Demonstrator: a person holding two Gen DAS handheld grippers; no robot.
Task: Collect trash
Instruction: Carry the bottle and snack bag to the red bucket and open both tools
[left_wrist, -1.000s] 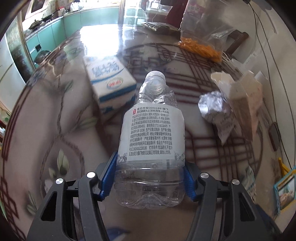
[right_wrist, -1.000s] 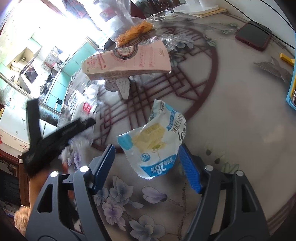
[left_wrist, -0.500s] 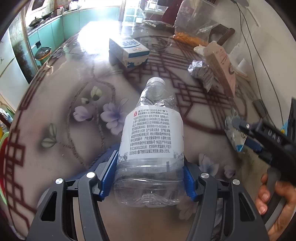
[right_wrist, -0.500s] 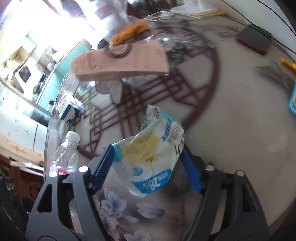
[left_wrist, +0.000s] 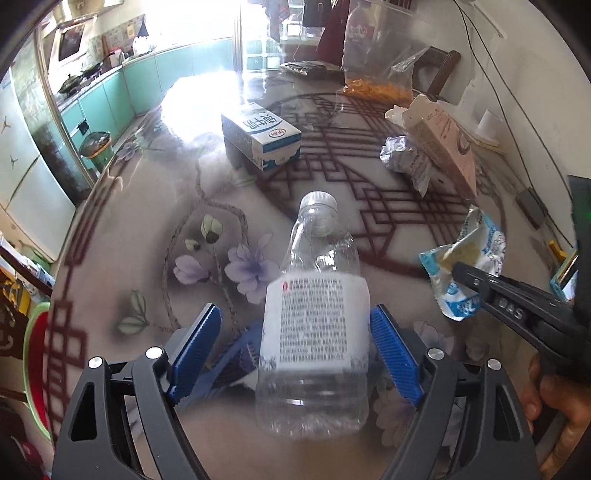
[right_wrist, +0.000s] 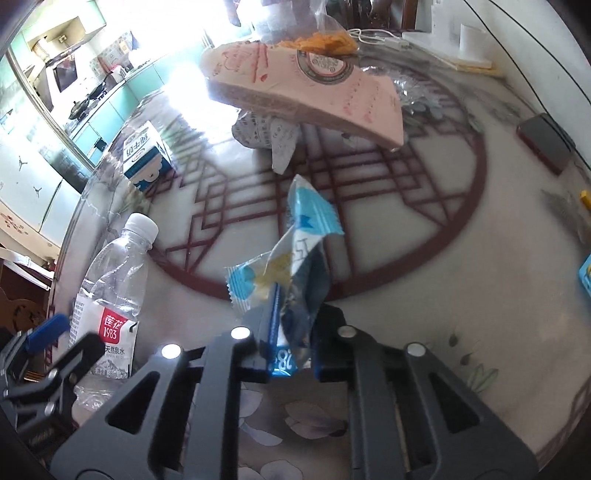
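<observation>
Your left hand-held gripper (left_wrist: 295, 339) is opening, its blue pads standing clear of the water bottle (left_wrist: 314, 325) between them; the bottle's long axis is running straight ahead, cap pointing toward the desk's (left_wrist: 147, 221) centre. Your right hand-held gripper (right_wrist: 290, 332) is pinching the blue-and-white wrapper (right_wrist: 295, 251) near the desk's near edge. Farther in, the milk carton (left_wrist: 260, 134) is lying untouched.

I see a clear crinkled plastic bottle (left_wrist: 314, 332) with paper label, glossy glass-smooth table (left_wrist: 147, 206), shiny crumpled wrapper (right_wrist: 291, 266), ribbed blue pads (left_wrist: 395, 354), matt cardboard carton (left_wrist: 260, 134)
</observation>
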